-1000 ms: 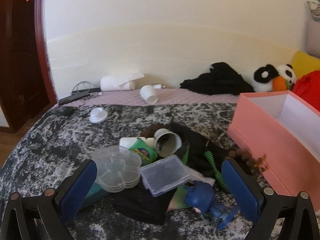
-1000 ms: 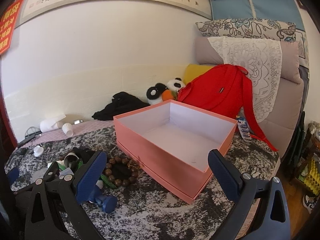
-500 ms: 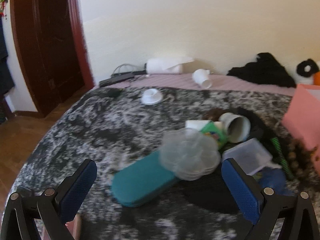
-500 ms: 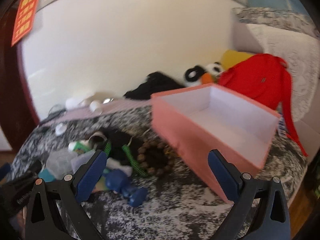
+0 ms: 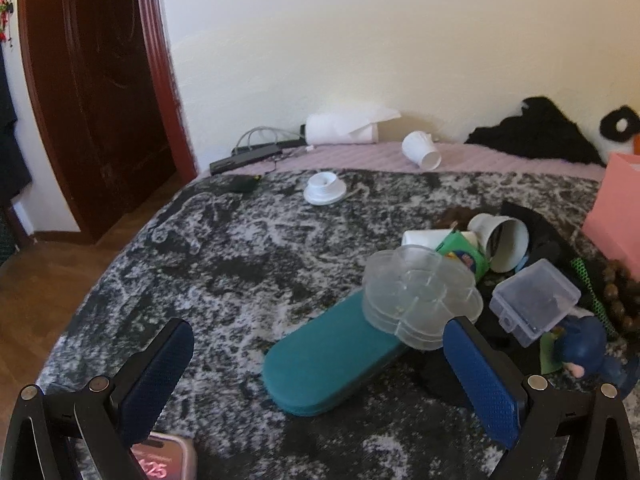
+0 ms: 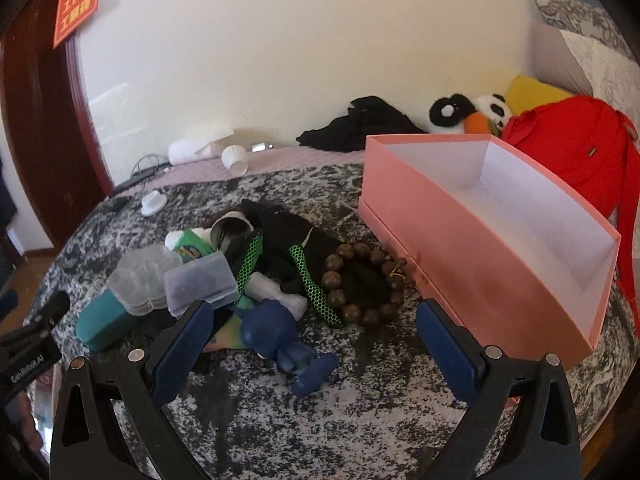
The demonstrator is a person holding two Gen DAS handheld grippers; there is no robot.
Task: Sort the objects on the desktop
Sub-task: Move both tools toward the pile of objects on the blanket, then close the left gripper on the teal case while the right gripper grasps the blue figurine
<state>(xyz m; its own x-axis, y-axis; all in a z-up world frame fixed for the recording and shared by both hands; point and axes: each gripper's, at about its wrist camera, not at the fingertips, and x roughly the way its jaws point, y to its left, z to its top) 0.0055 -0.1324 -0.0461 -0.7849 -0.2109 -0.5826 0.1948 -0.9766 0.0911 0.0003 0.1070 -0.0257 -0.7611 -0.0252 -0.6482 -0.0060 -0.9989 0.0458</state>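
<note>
A pile of small objects lies on the grey patterned cover. In it are a teal case (image 5: 332, 364) under a clear flower-shaped box (image 5: 420, 296), a clear rectangular box (image 5: 534, 302), a green packet (image 5: 464, 254), a tipped white cup (image 5: 502, 246), a blue figure (image 6: 280, 338), a wooden bead bracelet (image 6: 364, 282) and black-and-green gloves (image 6: 296, 260). An open pink box (image 6: 492, 248) stands right of the pile. My left gripper (image 5: 316, 376) is open just short of the teal case. My right gripper (image 6: 316, 354) is open, with the blue figure between its fingers.
A white lid (image 5: 325, 189), a paper cup (image 5: 421, 151), a paper roll (image 5: 344, 128) and cables (image 5: 256, 152) lie at the back. Black cloth (image 6: 360, 124), a panda toy (image 6: 468, 114) and a red bag (image 6: 580, 148) sit behind the box. A phone (image 5: 164, 460) lies near the front edge.
Both views swung left. The left gripper now faces the teal case and the door side. The right gripper now faces the pile instead of the pink box. Both stayed open.
</note>
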